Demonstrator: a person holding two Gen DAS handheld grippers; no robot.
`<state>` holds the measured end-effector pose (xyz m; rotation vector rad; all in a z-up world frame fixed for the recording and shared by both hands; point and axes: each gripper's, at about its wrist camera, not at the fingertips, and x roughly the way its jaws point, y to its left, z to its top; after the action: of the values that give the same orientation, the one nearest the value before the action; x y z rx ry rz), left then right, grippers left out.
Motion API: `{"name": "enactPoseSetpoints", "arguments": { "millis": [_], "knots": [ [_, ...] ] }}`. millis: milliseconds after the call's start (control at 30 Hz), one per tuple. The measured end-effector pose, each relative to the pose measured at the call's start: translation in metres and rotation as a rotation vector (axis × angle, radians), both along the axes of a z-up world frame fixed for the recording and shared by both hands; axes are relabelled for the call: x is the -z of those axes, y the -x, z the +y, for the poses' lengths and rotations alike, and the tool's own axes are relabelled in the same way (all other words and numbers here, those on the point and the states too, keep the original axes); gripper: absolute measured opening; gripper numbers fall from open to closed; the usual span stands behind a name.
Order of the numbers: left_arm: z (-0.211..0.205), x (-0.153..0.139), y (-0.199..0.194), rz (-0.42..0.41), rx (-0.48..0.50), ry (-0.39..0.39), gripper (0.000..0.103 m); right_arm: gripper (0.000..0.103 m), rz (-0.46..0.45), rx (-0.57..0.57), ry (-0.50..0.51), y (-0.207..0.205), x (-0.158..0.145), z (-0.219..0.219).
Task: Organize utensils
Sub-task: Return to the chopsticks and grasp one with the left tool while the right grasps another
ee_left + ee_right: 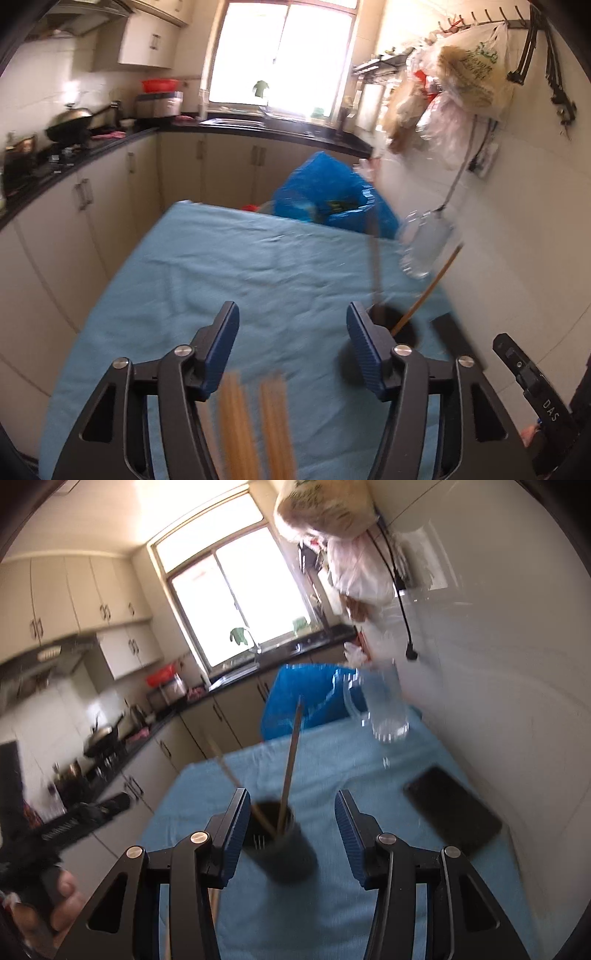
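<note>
Chopsticks (255,424) below left gripper (291,343), untouched.

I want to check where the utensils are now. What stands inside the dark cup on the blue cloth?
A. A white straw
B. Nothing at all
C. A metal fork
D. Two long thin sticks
D: in the right wrist view two long thin sticks rise out of the dark cup, leaning apart, above the blue cloth.
</note>
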<state>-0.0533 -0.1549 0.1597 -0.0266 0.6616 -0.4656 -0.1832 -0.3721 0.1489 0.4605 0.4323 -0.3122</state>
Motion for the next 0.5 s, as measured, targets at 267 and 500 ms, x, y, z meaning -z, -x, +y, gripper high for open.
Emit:
{"name": "enactPoseSetpoints", "arguments": {
  "millis": [267,500],
  "knots": [
    [0.075,0.07,0.011,0.032,-0.152,-0.114,0.063,0.052,0.158,-0.126,-0.012,-0.022,0.063,0.045],
    [0.1,0.114,-0.004,0.14,-0.193,-0.133,0.063,0.052,0.222,-0.234,-0.007,-0.039,0.073,0.071]
  ]
}}
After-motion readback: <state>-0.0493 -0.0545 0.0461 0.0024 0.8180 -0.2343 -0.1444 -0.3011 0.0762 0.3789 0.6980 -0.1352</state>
